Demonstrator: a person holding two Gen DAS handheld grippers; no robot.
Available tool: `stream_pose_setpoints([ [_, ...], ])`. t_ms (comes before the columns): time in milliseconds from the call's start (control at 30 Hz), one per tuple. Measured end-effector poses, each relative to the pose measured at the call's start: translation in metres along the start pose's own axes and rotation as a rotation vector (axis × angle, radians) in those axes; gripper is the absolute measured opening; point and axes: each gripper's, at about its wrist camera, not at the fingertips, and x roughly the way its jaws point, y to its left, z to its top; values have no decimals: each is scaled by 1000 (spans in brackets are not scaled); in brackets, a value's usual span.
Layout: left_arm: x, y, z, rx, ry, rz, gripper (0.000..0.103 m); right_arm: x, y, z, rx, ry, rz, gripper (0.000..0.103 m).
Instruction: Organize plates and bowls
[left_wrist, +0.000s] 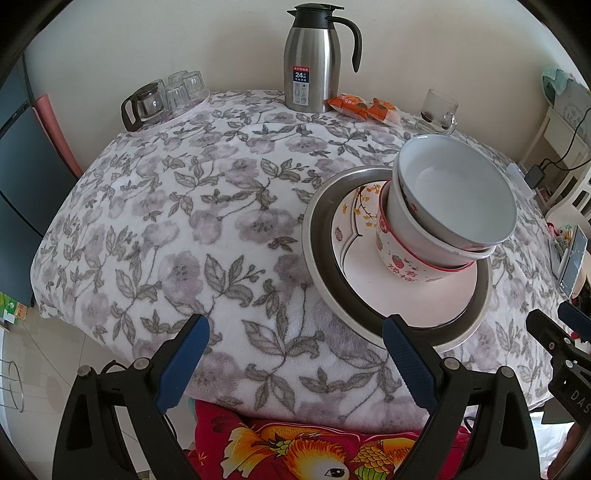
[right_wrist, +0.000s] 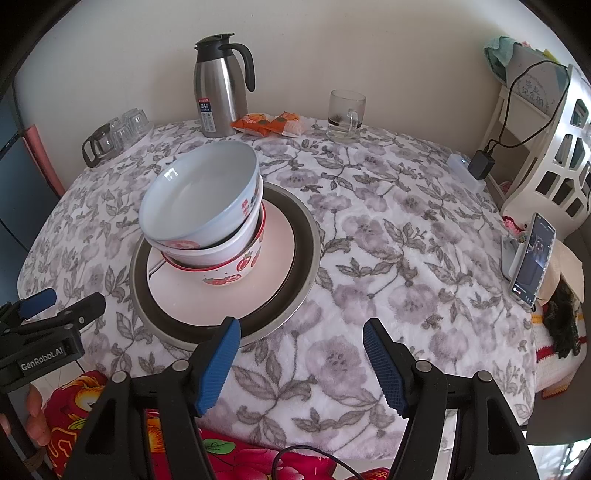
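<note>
Three bowls (right_wrist: 201, 210) sit nested and tilted on a white plate (right_wrist: 221, 291) inside a metal dish (right_wrist: 306, 266). Left gripper (left_wrist: 295, 332) and right gripper (right_wrist: 301, 332) both gape, holding nothing.

I see: tablecloth (right_wrist: 369, 229) fuzzy cloth | round tray (right_wrist: 303, 236) brushed metal | bowls (right_wrist: 207, 199) glossy ceramic | thermos jug (right_wrist: 218, 92) satin steel

Middle bowl (right_wrist: 207, 251): mostly hidden inside the stack — only its rim band shows.
White plate (left_wrist: 369, 291): centre covered by the strawberry bowl (left_wrist: 399, 258); painted pattern seen in part.
Steel plate (right_wrist: 295, 291): near rim masked by a blue fingertip (right_wrist: 221, 350).
Thermos label (left_wrist: 301, 86): small print unreadable.
Phone screen (right_wrist: 535, 254): too small to make out.
Hand (right_wrist: 35, 417): cut off at the left edge.
</note>
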Motion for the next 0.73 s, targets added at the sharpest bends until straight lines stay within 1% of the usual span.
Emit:
stream_pose_setpoints([
  [133,1,1,0,-9,3,-5,95,0,0,0,0,0,1,73],
  [300,0,-1,0,-3,6,13,95,0,0,-1,1,0,5,73],
  [633,-5,2,0,-16,-23,25,95,4,-3,1,11,8,23,73],
  [733,-3,3,1,-19,-14,23,95,4,-4,1,13,7,24,73],
])
